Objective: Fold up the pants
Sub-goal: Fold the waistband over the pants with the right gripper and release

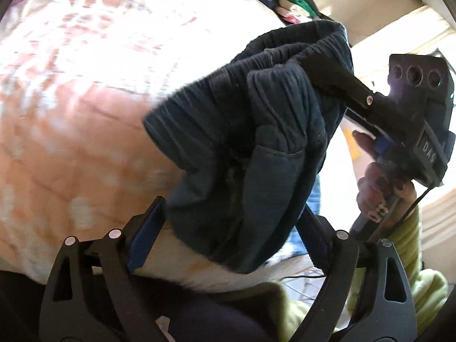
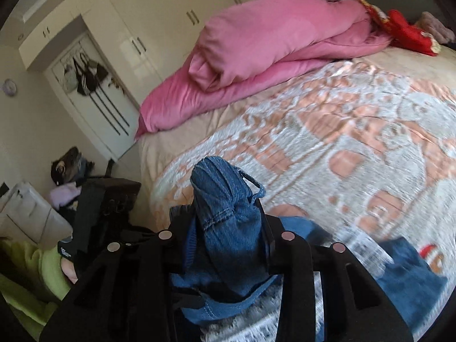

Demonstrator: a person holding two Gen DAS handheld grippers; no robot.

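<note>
Both wrist views close above the bedspread point(image 2: 356, 131), angled downward, sharing the pants point(image 1: 242, 148).

Dark pants point(image 1: 256, 131) bunched between wide left hand-held gripper point(image 1: 230, 222) fingers.

I see a wide bed under a peach-and-white patterned bedspread point(image 2: 356, 131), a rumpled pink duvet point(image 2: 256, 57) heaped at its far end, and cream built-in wardrobes point(image 2: 159, 20) lining the wall behind it.
</note>
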